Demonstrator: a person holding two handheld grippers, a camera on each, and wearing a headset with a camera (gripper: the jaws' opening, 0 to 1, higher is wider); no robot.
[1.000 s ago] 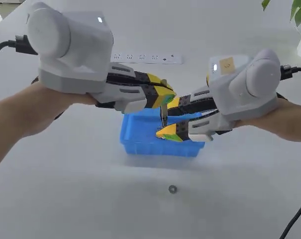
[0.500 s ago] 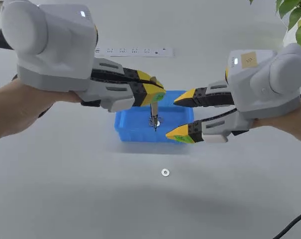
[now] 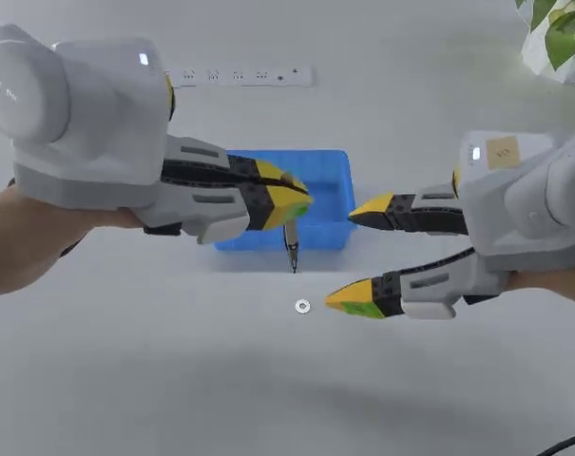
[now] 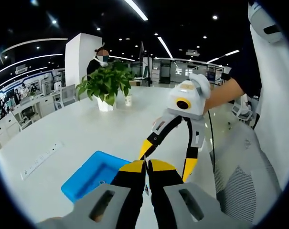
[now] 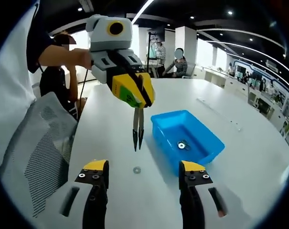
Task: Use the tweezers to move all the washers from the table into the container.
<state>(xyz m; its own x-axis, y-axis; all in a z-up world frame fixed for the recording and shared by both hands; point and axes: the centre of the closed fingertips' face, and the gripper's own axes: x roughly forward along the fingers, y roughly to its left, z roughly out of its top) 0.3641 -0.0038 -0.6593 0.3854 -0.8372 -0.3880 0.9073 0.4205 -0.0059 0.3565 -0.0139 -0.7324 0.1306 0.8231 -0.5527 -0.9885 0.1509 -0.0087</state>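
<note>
White tabletop [image 3: 154, 380] on which the left gripper [image 3: 297, 197] is clamping tweezers [image 3: 292, 249], tips narrow and empty, just in front of the blue container [image 3: 342, 171] and over a washer [image 3: 302, 306] lying near it, while the right gripper [image 3: 344, 258] is gaping idle beside it; an off-centre pinch risks flicking the flat washer away.

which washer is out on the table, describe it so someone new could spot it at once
Find the blue rectangular plastic container on the white table. On the side of it nearer the person, just past the tips of the thin metal tweezers, lies a small silver metal washer. Unlike the other washers, which lie inside the container, it sits alone on the bare tabletop.
</note>
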